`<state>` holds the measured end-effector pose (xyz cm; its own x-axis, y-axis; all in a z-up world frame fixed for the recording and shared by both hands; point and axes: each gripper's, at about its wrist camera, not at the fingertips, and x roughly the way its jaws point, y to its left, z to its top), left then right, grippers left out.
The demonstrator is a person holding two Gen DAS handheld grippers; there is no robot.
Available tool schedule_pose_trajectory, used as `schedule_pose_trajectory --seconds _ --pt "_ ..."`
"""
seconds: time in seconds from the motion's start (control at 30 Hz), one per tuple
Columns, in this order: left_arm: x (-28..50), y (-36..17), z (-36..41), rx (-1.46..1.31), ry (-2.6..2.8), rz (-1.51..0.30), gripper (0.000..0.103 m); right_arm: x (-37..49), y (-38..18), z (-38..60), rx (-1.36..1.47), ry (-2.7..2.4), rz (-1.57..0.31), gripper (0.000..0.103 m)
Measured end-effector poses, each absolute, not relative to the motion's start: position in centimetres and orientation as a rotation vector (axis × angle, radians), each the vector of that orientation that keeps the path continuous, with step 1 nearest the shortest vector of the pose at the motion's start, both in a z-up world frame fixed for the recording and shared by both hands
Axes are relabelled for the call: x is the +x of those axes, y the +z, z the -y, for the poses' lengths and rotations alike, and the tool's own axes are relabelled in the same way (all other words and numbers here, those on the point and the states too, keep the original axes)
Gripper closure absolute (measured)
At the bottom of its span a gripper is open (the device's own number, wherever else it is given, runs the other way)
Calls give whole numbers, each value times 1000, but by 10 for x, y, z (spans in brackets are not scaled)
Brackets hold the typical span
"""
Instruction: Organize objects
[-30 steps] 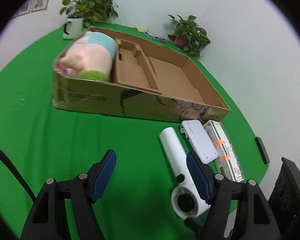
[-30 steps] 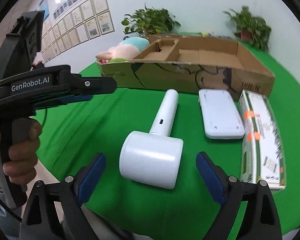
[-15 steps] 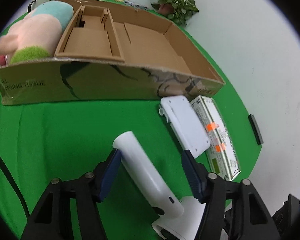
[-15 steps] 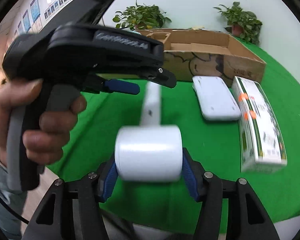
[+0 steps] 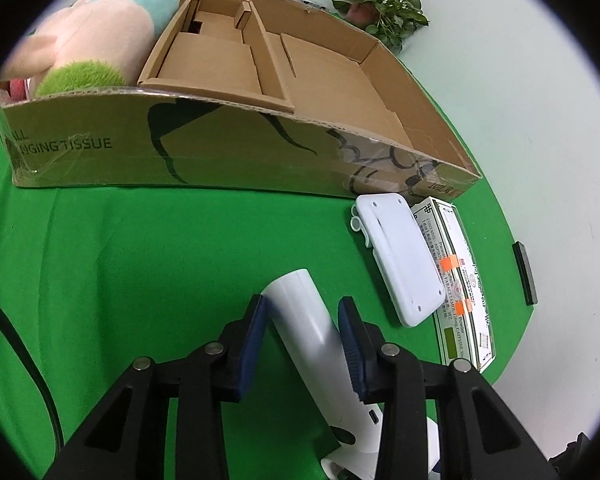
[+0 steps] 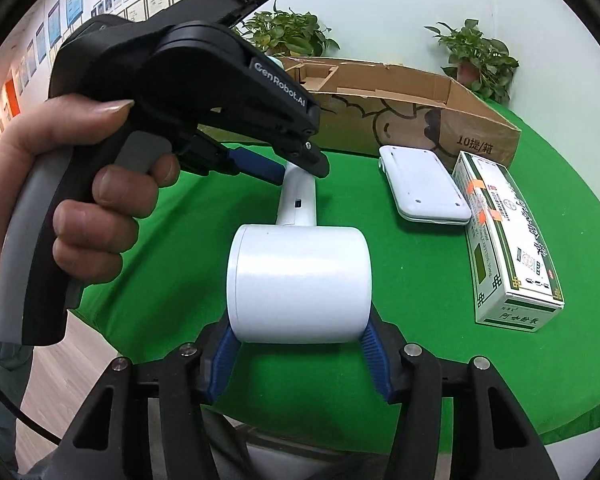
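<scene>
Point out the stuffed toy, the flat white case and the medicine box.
stuffed toy (image 5: 100,36), left wrist view, on its pink body.
flat white case (image 6: 422,184), right wrist view, middle of its top face.
medicine box (image 6: 508,248), right wrist view, on its printed top.

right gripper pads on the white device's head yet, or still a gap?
Touching. The right wrist view shows both blue pads pressed against the ends of the white device's cylindrical head, no green visible between.
</scene>
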<state>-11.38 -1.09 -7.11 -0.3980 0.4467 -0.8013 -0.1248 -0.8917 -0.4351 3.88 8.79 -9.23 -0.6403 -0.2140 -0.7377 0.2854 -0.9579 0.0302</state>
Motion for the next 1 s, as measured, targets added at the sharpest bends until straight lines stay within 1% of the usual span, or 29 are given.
schedule_pose_trajectory --seconds 0.23,0.37,0.5,0.57,0.6,0.67,0.73,0.8,0.9,0.97,1.0 --pt "-108 -62 6 -1464 2379 399 71 39 -93 -88 1164 -2619 -128 50" --pt "-101 -41 3 -1397 2422 371 74 40 -93 -87 1180 -2623 -134 50" --pt "-95 -16 -4 -1313 2448 322 79 31 -95 -90 1213 -2619 -104 51" --pt "-91 -3 -9 -1260 2463 282 85 23 -96 -91 1220 -2625 -97 51" --pt "-90 2 -11 -1240 2466 267 103 20 -95 -91 1222 -2627 -90 51" --pt "-90 9 -17 -1203 2425 264 103 13 -92 -94 1226 -2643 -71 51" --pt "-92 11 -24 -1193 2443 204 103 5 -85 -95 1189 -2650 -83 51" --pt "-95 11 -23 -1195 2434 221 103 1 -79 -94 1163 -2665 -84 51" --pt "-106 10 -11 -1233 2443 300 103 -9 -76 -95 1171 -2669 -80 51" --pt "-114 0 6 -1280 2420 403 103 -13 -77 -97 1195 -2676 -83 51" --pt "-118 -6 11 -1319 2421 423 94 -13 -77 -98 1207 -2678 -86 51"
